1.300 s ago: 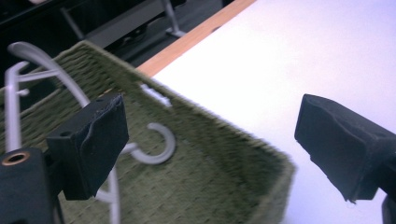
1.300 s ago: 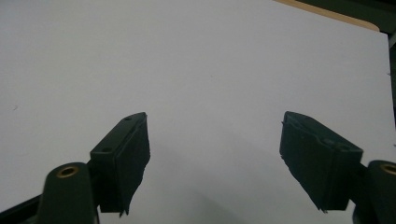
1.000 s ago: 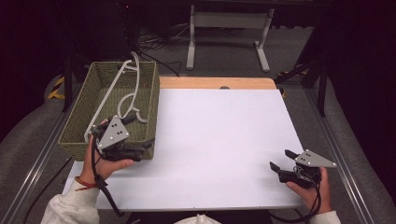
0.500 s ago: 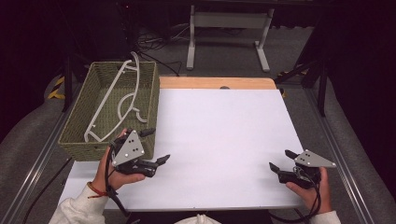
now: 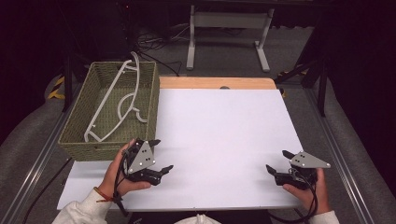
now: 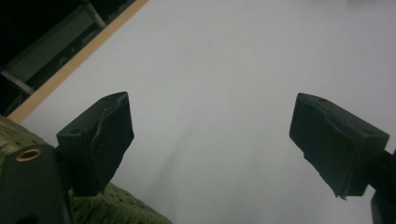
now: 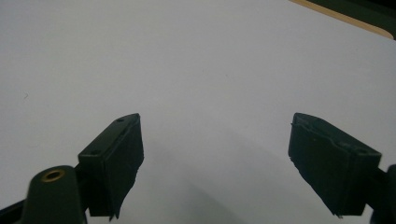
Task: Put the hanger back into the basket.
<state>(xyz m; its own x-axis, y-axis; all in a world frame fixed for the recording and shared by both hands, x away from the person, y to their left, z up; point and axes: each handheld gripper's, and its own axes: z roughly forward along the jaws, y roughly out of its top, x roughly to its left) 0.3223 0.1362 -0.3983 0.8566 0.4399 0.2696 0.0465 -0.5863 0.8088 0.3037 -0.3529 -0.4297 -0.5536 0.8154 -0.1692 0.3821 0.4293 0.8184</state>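
White bench (image 5: 224,135), smooth and matte, pale wood strip along its far edge. Olive woven basket (image 5: 79,140) at the far-left corner; a white plastic hanger (image 5: 116,107) lies slanted inside it, hook end poking over the far rim. Left claw (image 5: 158,156) just beside the basket's near-right corner, jaws wide apart, nothing between them, grey three-cornered plate tilted up. Right claw (image 5: 276,161) near the bench's near-right edge, well apart from the basket, jaws spread, empty, pointing left.

Bright white table (image 5: 224,140), dark surroundings (gripper views soft).
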